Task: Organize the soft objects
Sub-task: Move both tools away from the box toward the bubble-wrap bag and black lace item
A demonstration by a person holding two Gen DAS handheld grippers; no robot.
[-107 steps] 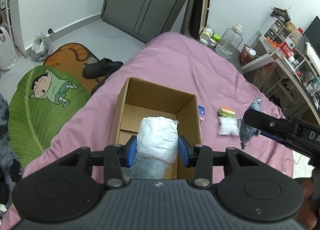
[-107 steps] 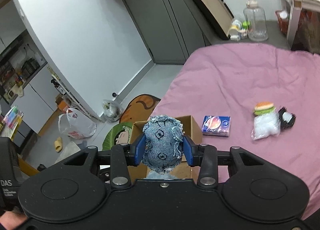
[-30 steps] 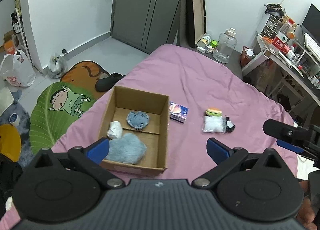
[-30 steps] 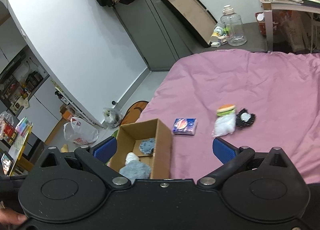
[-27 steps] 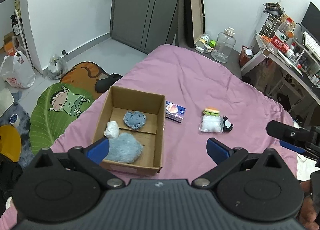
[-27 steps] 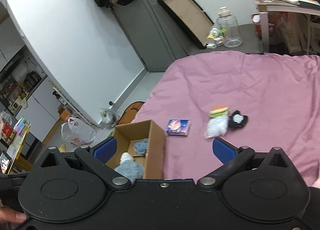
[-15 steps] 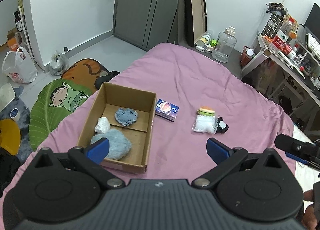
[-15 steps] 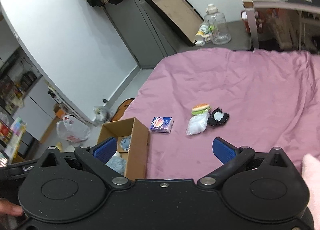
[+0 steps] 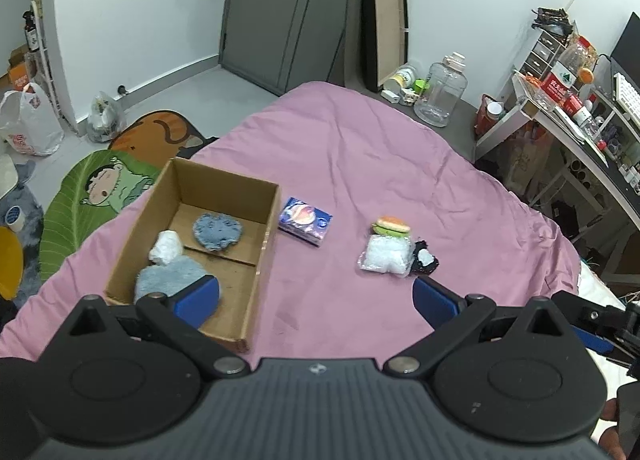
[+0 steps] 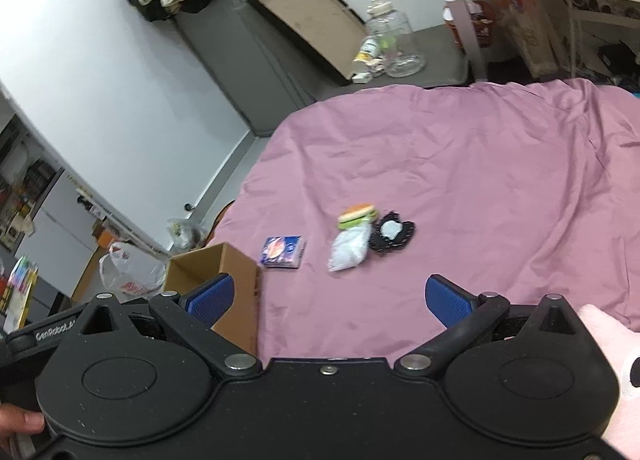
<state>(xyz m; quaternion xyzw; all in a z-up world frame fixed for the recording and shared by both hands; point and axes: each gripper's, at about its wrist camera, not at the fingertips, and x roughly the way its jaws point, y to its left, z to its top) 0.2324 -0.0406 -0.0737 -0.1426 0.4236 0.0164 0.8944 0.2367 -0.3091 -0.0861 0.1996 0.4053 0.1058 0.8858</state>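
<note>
A cardboard box (image 9: 264,228) sits on the pink bed and also shows in the right wrist view (image 10: 224,260). It holds a blue denim pad (image 9: 218,232), a white bundle (image 9: 167,247) and a fluffy blue toy (image 9: 168,280). On the bed lie a blue tissue pack (image 9: 306,220) (image 10: 282,252), a burger toy (image 9: 391,225) (image 10: 357,214), a white plastic packet (image 9: 386,258) (image 10: 349,246) and a black-and-white toy (image 9: 424,260) (image 10: 392,234). My left gripper (image 9: 316,296) is open and empty above the bed's near side. My right gripper (image 10: 328,300) is open and empty.
The pink bed (image 9: 360,148) drops off to the floor at left, with a green cartoon mat (image 9: 80,204) and plastic bags. A clear jug (image 9: 440,90) and a desk (image 9: 568,128) stand at the far right. A pink soft thing (image 10: 612,340) shows at the lower right edge.
Both grippers have let go of the white bundle and the denim pad into the box, opened, and pulled back and to the right. The box has shifted left in both views.
</note>
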